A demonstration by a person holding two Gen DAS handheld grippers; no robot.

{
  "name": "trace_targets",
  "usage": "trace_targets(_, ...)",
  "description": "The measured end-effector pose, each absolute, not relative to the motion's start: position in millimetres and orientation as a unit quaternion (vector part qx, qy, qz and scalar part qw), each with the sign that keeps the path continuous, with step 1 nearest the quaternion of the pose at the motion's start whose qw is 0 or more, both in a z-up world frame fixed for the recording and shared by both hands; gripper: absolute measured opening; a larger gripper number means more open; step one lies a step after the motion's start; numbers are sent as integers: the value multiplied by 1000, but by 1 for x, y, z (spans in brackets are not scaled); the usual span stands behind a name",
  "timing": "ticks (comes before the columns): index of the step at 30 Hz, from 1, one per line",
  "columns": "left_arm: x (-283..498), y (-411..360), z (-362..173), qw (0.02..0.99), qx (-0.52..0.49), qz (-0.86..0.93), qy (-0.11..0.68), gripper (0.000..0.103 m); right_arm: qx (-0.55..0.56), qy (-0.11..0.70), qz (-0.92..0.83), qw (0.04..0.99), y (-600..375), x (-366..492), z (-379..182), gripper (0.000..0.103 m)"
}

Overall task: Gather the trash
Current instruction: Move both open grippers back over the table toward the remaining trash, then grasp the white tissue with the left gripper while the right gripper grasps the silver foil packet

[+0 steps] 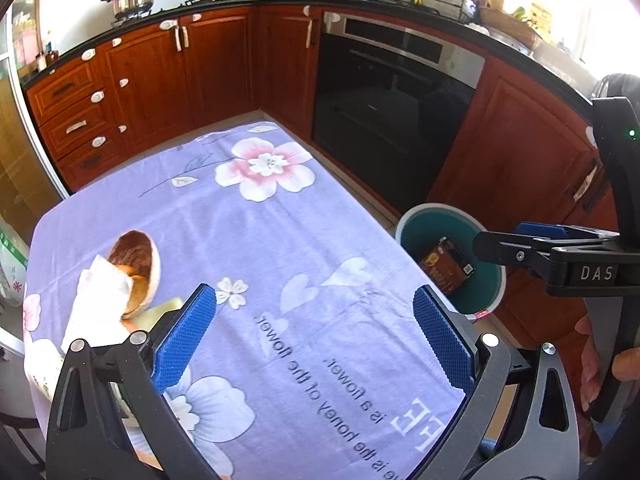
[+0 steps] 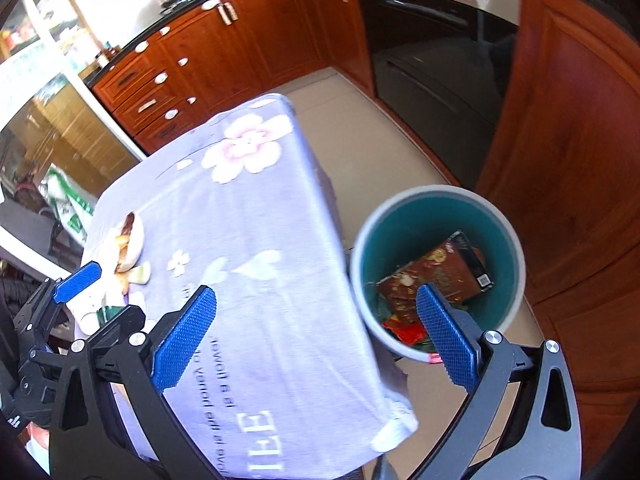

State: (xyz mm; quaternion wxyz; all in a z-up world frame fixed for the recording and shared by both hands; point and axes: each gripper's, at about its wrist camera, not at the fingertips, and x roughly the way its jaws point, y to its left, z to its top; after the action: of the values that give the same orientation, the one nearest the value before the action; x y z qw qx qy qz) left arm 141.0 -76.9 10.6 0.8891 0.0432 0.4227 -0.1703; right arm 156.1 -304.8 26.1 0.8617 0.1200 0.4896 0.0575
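A round bin with a teal inside stands on the floor at the table's right side; it also shows in the left wrist view. A brown box and red wrappers lie in it. My right gripper is open and empty above the table's edge and the bin. My left gripper is open and empty over the purple flowered tablecloth. A tipped bowl with white paper and pale scraps lies at the table's left.
Red-brown kitchen cabinets and a black oven stand beyond the table. Beige floor lies between table and oven. A white and green bag sits on the floor at the left.
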Motion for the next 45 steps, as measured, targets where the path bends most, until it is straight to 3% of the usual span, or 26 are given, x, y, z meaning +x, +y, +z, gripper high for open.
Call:
trace_targets(9,134,32,2,903,56,-108,412,99,56,502,108,856,-200,161,44,96)
trace_targets(16,155,108,-22,889,61,-65,449,99,25,521,157,838,-127,172,25,96)
trace_targets(34,215,130,-66,856,56,-104,503,98,30,573,178,800,-85,230,-28,96)
trace_targets(36,216,128,-68,854,52,-114,505,89,36,578,175,796,-86,237,-33,96)
trace_targets(38,216,124,-69,852,49,-124,506,68,42,581,172,794,-87,243,-38,96)
trace_targets(40,212,120,-66,856,54,-129,497,57,45,584,171,792,-87,247,-40,96)
trace_targets(42,208,117,-60,864,66,-123,485,32,47,585,169,792,-86,251,-42,96)
trace_targets(43,208,118,-57,864,65,-122,485,6,47,585,169,792,-85,253,-43,96)
trace_targets(45,206,123,-51,868,54,-119,480,3,47,584,169,792,-84,255,-44,96)
